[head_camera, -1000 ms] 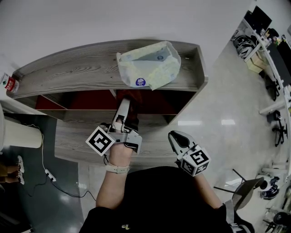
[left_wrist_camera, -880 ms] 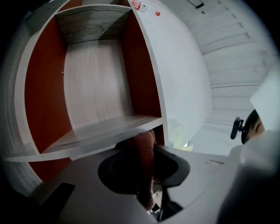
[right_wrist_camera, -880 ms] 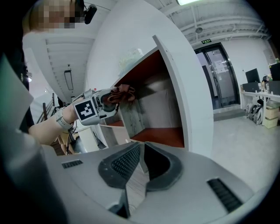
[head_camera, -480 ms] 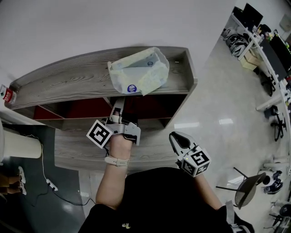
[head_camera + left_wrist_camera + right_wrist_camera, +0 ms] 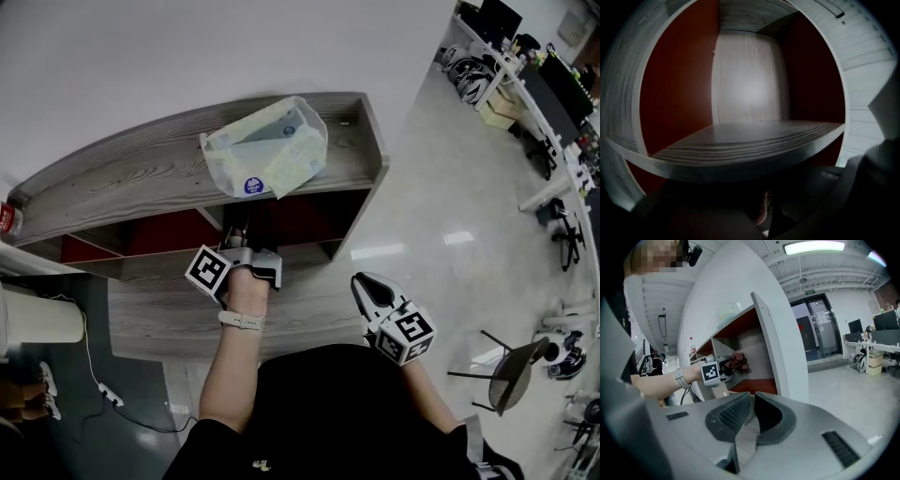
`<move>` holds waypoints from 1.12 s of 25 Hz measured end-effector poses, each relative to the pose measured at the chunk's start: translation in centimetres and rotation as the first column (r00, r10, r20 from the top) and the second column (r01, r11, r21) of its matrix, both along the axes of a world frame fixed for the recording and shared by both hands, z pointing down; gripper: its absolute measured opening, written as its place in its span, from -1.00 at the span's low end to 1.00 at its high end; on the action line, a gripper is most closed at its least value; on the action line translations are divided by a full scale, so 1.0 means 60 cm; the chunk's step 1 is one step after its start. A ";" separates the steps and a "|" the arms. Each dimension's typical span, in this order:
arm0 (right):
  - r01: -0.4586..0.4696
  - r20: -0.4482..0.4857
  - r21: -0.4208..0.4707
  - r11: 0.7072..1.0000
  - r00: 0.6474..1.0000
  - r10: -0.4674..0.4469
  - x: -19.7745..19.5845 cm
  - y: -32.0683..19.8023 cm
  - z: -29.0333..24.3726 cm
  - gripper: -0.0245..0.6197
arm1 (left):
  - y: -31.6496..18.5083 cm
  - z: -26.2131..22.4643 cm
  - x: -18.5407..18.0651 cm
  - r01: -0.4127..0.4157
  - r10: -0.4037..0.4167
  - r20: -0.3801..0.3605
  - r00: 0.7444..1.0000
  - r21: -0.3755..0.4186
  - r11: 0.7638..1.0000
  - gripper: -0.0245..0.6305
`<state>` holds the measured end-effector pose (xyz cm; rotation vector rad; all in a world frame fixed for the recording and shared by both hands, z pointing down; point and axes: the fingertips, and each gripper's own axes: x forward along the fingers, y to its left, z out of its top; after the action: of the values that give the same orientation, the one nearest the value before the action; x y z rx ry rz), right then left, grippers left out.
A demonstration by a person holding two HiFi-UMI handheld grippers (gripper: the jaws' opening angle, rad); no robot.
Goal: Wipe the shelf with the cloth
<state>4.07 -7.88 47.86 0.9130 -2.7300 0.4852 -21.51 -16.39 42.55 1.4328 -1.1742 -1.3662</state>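
A grey wooden shelf unit [image 5: 141,178] with red inner walls stands before me. My left gripper [image 5: 240,236] reaches into its upper middle compartment, jaws hidden in shadow in the head view. In the right gripper view, the left gripper [image 5: 729,366] is shut on a crumpled reddish-brown cloth [image 5: 738,361] just above the compartment's board. The left gripper view shows the shelf board [image 5: 754,138], with a scrap of the cloth [image 5: 762,211] between the dark jaws. My right gripper [image 5: 373,292] hangs near my body, shut and holding nothing.
A translucent plastic bag [image 5: 265,157] lies on the shelf's top board. A red-labelled container [image 5: 7,217] sits at the top's far left. A white cylinder [image 5: 37,314] and a cable [image 5: 98,370] are on the floor at left. A chair [image 5: 511,380] and desks stand to the right.
My left gripper has pushed deeper into the compartment with the cloth, its jaws now hidden under the top board. The right gripper has stayed put.
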 end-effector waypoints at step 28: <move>-0.024 -0.023 -0.053 0.998 0.999 0.023 0.020 0.052 0.022 -0.85 | 0.073 0.169 0.027 -0.054 0.052 -0.014 0.999 -0.206 0.977 -0.63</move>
<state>5.28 -4.75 49.21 0.9331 -2.6755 0.5454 -19.87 -11.99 52.67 1.3002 -1.2256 -1.1757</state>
